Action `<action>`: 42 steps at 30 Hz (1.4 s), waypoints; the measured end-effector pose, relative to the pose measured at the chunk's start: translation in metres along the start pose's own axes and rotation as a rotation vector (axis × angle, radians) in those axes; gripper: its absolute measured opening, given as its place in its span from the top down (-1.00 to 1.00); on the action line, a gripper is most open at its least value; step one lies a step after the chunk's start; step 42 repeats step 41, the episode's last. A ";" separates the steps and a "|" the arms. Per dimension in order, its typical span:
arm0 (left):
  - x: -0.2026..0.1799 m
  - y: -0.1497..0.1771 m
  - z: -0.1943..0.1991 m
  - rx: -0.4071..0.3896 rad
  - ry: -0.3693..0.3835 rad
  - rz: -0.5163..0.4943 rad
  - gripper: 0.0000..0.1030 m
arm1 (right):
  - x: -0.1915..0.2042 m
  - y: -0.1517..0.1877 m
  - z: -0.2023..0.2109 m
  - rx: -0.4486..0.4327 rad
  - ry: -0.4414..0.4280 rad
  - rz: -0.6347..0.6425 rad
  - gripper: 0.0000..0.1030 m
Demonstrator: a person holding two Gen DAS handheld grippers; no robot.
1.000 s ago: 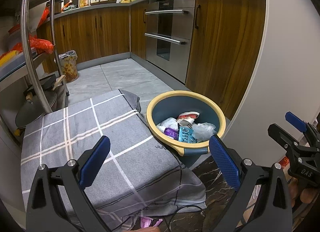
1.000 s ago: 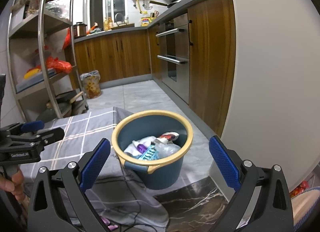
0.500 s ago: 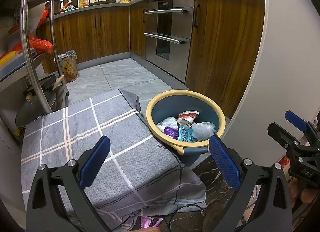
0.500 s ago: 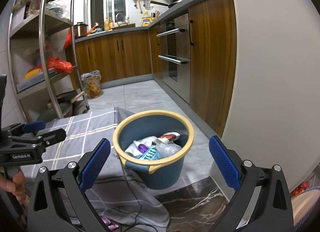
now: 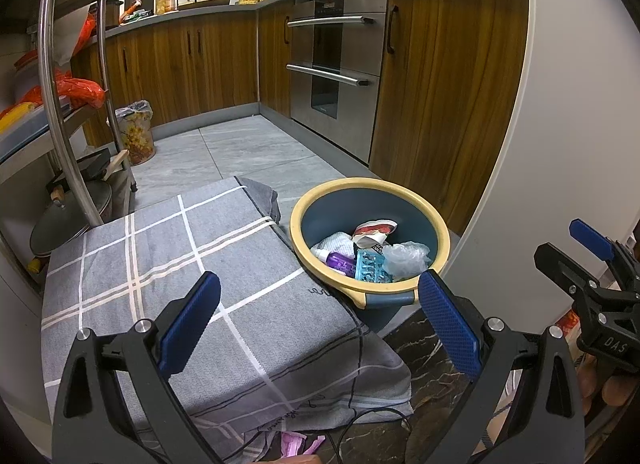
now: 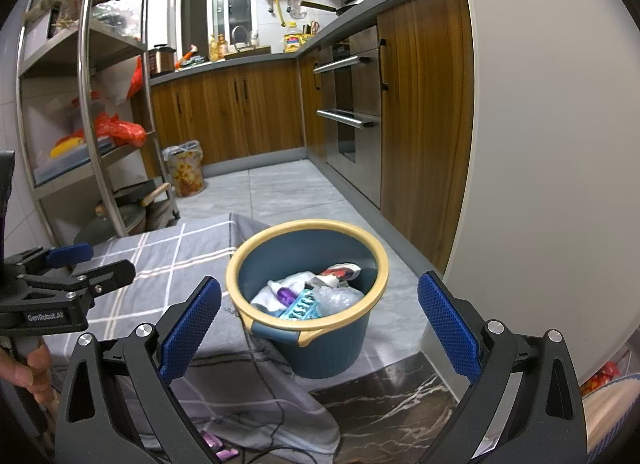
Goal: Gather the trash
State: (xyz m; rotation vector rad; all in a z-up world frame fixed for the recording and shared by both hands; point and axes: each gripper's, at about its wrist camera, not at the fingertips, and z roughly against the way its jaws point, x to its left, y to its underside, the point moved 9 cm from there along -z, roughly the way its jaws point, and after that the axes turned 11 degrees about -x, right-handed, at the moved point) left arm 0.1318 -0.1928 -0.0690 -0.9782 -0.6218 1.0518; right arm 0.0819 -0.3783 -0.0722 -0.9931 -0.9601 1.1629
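The blue bucket (image 6: 320,348) with a yellow rim stands on the floor just beside the cloth-covered worktop (image 5: 168,264). In it lie a purple bottle (image 5: 340,262), a teal blister pack (image 5: 370,270), a crumpled clear plastic bag (image 5: 406,258), a white cloth (image 5: 334,242) and a red-and-white wrapper (image 5: 376,229). The left tool (image 5: 320,322) hangs over the grey checked cloth with its jaws spread wide, holding nothing. The right tool (image 6: 320,322), likewise wide apart and empty, faces the bucket. A black cable (image 6: 256,352) trails over the cloth's edge. Beyond stand a metal shelf rack (image 6: 86,104) and a floral trash bin (image 6: 186,172).
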 end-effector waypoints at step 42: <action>-0.001 0.002 0.001 0.009 0.028 -0.015 -0.89 | 0.000 0.000 -0.001 0.000 0.000 -0.002 -0.90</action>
